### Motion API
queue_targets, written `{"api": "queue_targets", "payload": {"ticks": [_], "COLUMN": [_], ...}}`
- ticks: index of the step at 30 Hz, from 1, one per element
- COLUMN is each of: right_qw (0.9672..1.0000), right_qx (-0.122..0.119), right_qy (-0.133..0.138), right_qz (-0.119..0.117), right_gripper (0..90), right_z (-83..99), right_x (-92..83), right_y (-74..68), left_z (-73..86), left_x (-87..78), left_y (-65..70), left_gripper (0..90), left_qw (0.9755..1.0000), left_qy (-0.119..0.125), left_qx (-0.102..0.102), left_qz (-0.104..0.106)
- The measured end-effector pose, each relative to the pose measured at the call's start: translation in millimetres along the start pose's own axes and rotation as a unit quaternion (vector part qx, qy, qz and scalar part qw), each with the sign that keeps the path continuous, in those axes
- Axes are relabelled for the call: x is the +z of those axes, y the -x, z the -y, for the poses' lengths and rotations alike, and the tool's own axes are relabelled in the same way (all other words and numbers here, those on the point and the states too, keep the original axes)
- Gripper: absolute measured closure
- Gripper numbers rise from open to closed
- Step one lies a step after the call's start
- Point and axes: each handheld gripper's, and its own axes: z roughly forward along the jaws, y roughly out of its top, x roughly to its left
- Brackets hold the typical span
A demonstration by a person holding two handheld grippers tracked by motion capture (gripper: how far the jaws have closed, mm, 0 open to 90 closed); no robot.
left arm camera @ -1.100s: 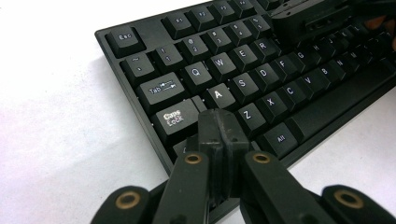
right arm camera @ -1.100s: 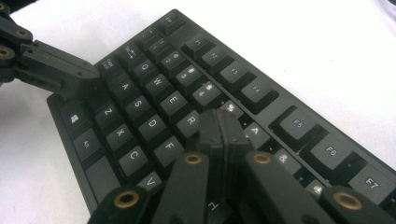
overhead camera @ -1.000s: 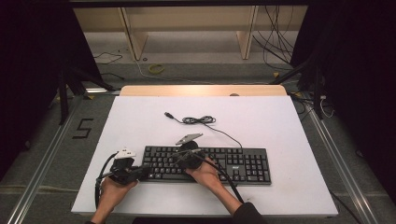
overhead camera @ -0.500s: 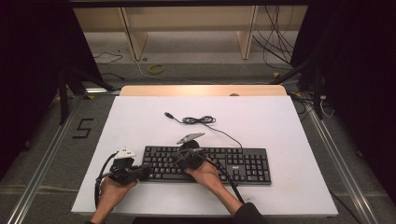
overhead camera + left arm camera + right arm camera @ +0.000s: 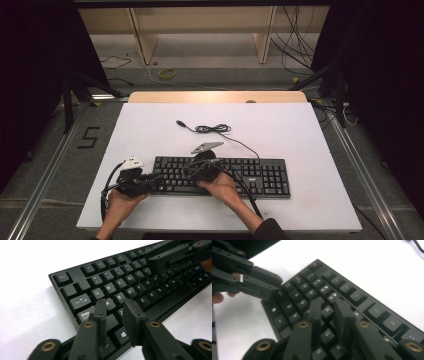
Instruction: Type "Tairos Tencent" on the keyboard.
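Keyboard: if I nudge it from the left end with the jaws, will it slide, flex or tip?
The keyboard looks like a long, stiff slab lying flat, so it probably won't flex or tip. Pushed at one end on the smooth white table, it would likely pivot rather than slide straight. Its cable lies slack and shouldn't hinder it.

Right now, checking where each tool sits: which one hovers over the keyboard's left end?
The left tool, over the keyboard's Caps Lock corner; the right tool sits further in, above the letter keys.
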Motion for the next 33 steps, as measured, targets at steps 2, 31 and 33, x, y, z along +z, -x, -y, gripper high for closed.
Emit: {"api": "queue_targets", "payload": {"ticks": [2,31,33], "right_qw": [1.0000,0.9993,0.9993], "right_qx": [-0.002,0.016,0.014], "right_qy": [0.004,0.028,0.032], "right_qz": [-0.004,-0.016,-0.016], "right_gripper": [70.5,36.6,36.1], "right_z": [0.5,27.3,28.2], "right_x": [-2.9,-42.8,-44.2], "right_y": [-0.7,11.2,11.2], "left_z": [-0.9,-19.2,-21.1], "left_x": [-0.4,10.7,10.7], "left_y": [0.1,11.6,11.0], "left_gripper": [66.1,27.2,27.8], "left_qw": [1.0000,0.9998,0.9998], "left_qy": [0.003,0.005,0.007], "left_qx": [0.000,0.008,0.007], "left_qz": [0.001,0.017,0.015]}}
